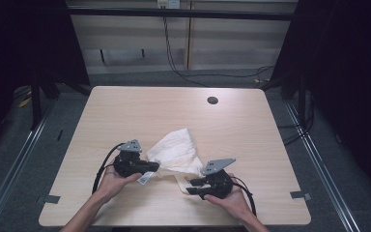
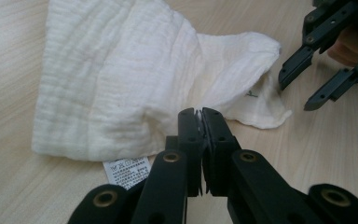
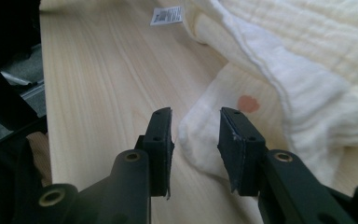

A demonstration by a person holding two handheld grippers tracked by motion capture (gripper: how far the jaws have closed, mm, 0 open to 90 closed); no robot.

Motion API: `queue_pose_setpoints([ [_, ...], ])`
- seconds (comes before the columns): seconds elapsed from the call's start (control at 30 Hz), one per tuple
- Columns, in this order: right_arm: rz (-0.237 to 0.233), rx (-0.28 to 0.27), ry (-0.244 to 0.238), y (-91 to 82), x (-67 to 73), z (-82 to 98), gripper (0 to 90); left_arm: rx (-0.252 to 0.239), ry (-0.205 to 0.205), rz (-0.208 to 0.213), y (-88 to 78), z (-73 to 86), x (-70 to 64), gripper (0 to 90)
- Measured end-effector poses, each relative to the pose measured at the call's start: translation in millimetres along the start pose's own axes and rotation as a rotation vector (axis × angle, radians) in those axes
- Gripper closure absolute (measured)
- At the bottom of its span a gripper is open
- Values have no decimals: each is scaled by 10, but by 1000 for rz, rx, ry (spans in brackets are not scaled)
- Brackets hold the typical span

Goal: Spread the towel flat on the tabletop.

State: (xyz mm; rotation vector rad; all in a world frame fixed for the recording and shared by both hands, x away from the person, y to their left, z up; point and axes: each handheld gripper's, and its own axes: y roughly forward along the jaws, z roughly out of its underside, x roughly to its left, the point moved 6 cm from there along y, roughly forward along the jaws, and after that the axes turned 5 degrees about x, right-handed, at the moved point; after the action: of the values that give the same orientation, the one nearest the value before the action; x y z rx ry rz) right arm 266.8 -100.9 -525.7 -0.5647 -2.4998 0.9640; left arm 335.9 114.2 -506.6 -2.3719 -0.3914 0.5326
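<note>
The left gripper (image 2: 199, 116) is pinching the near edge of the white cloth (image 1: 176, 151), apparently anchoring it, while the right gripper (image 3: 195, 123) is standing released, jaws straddling an unclamped corner, seemingly lining up a grab; the cloth is lying crumpled mid-table (image 1: 125, 111).
</note>
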Motion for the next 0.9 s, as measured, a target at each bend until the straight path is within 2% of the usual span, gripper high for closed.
queue_pose_setpoints([
  [0.07, -6, 18, -6, 65, 19, 12, 637, -1, 1, 5, 1, 1, 2, 873],
  [0.1, 6, 25, -16, 86, 21, 21, 626, -10, -7, 17, 4, -3, 1, 873],
  [0.23, -13, 20, -34, 100, 24, 3, 614, -2, 4, 20, 32, -14, -24, 873],
  [0.3, 1, 39, -44, 125, 8, 35, 613, 3, 10, 17, 37, -11, -29, 873],
  [0.37, -19, 57, -52, 166, 31, 65, 609, 2, 9, 18, 36, -13, -31, 873],
  [0.4, -17, 54, -54, 179, 40, 67, 601, 0, 6, 18, 34, -13, -32, 873],
  [0.43, -26, 50, -34, 189, 54, 61, 580, -2, 7, 19, 30, -12, -30, 873],
  [0.47, -22, 47, -27, 193, 60, 60, 597, -4, 7, 20, 26, -13, -30, 873],
  [0.53, 20, 43, -58, 196, 73, 70, 637, -9, 5, 16, 9, -12, -30, 873],
  [0.63, 57, 37, -80, 195, 66, 81, 737, -21, 2, 19, -16, -19, -36, 873],
  [0.7, 69, 43, -75, 191, 50, 79, 803, -24, 2, 12, -30, -20, -19, 873],
  [0.8, 80, 63, -53, 173, 25, 78, 869, -29, -8, 13, -44, -11, 8, 874],
  [0.9, 54, 67, -26, 140, -12, 93, 882, -49, -16, 8, -92, -21, 41, 874],
])
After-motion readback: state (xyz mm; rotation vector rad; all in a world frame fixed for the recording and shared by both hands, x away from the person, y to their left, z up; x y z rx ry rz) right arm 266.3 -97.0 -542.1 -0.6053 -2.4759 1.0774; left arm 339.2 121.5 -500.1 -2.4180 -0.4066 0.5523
